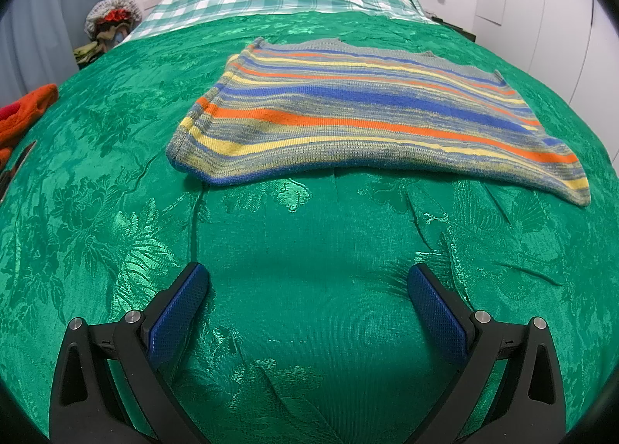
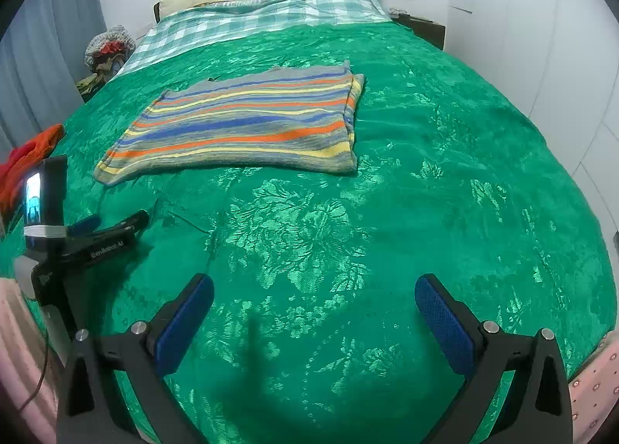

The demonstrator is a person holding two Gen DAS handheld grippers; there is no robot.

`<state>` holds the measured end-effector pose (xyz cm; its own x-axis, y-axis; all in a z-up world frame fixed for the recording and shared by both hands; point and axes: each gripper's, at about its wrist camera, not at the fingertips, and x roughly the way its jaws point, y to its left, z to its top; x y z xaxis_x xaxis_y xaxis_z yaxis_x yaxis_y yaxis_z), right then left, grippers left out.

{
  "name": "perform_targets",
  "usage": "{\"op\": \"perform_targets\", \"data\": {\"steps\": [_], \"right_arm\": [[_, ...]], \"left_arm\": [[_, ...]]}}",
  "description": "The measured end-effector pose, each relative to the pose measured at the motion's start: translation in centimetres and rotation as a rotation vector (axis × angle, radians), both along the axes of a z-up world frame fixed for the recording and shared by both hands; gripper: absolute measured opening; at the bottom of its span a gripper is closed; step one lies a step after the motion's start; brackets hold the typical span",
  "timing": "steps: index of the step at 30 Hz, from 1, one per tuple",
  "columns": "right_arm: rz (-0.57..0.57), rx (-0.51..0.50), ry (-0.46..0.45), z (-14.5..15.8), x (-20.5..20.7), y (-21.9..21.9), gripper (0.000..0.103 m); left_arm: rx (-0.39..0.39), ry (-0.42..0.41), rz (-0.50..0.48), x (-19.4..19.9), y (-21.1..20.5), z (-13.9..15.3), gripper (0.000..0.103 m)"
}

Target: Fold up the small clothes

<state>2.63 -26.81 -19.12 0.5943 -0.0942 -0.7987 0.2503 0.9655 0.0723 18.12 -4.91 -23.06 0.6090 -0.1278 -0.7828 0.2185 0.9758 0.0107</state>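
You're holding both the left gripper (image 1: 307, 285) and right gripper (image 2: 314, 295) spread wide and empty, the striped sweater (image 1: 363, 111) lying well ahead of the jaws, so you're risking pinching the slippery green bedspread (image 1: 116, 212) too.

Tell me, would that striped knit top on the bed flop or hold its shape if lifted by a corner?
The striped knit top would probably droop; its hem already ripples. It lies flat, so it seems light. On the shiny green bedspread it may slide when pushed.
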Motion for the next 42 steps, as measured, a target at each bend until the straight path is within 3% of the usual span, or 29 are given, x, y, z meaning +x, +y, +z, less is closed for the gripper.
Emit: {"op": "perform_targets", "data": {"steps": [42], "right_arm": [[-0.049,0.043,-0.017,0.4,-0.5,-0.9,0.102]], "left_arm": [[-0.001,0.0,0.0,0.0,0.0,0.0,0.103]]}}
